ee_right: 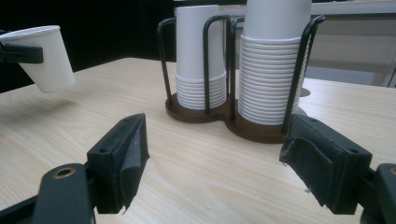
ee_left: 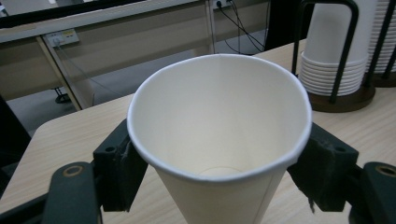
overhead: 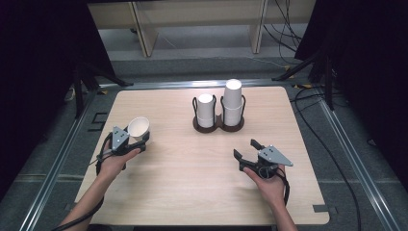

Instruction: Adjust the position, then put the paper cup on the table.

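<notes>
Your left hand-held gripper [overhead: 136, 140] clamps the cup [overhead: 138, 128] below its rim; it's light, thin, crushable, so squeeze gently. Right hand-held gripper [overhead: 247, 150] hangs apart, empty.

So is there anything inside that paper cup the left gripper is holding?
The paper cup looks empty: bare white walls and a bare bottom. The left gripper grips it outside.

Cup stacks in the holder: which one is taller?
The right stack, nearer the right gripper, is taller; the left stack ends lower. The left gripper holds a single cup.
</notes>
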Action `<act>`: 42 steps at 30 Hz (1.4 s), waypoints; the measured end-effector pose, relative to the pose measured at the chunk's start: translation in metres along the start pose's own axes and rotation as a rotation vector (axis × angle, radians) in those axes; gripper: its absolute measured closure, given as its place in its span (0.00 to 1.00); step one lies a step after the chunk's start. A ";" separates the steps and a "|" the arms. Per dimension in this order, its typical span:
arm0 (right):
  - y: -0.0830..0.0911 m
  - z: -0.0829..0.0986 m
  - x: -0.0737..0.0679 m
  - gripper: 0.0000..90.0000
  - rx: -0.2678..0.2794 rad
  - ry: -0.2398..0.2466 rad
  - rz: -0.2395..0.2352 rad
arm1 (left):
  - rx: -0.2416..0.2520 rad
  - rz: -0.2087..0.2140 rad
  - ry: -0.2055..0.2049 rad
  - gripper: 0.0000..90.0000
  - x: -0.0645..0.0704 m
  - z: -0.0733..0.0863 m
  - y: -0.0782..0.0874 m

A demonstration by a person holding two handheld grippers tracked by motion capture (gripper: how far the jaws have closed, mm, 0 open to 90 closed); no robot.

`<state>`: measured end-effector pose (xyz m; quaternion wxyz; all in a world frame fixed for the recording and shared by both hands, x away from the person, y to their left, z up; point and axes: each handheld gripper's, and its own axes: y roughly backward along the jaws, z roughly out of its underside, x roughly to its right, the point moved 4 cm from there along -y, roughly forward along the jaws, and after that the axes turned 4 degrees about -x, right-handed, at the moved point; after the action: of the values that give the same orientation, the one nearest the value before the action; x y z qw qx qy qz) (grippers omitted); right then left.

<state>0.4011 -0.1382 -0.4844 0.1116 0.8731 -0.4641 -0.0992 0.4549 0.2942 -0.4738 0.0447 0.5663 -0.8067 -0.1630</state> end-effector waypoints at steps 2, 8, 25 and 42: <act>-0.001 -0.002 0.000 0.25 0.041 -0.003 -0.018 | 0.004 -0.009 -0.006 0.29 -0.002 0.001 0.000; 0.001 -0.004 0.004 0.25 0.020 -0.011 -0.005 | -0.008 -0.050 0.004 0.29 -0.010 0.006 0.002; 0.010 -0.001 0.009 0.25 0.034 -0.005 0.032 | -0.044 -0.108 -0.016 0.29 -0.024 0.014 -0.017; 0.010 -0.002 0.006 0.25 0.040 -0.006 0.011 | -0.098 -0.119 0.013 0.28 -0.024 0.021 -0.030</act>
<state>0.3971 -0.1489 -0.4802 0.0935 0.8722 -0.4712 -0.0919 0.4851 0.3112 -0.5003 0.0678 0.6115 -0.7622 -0.2011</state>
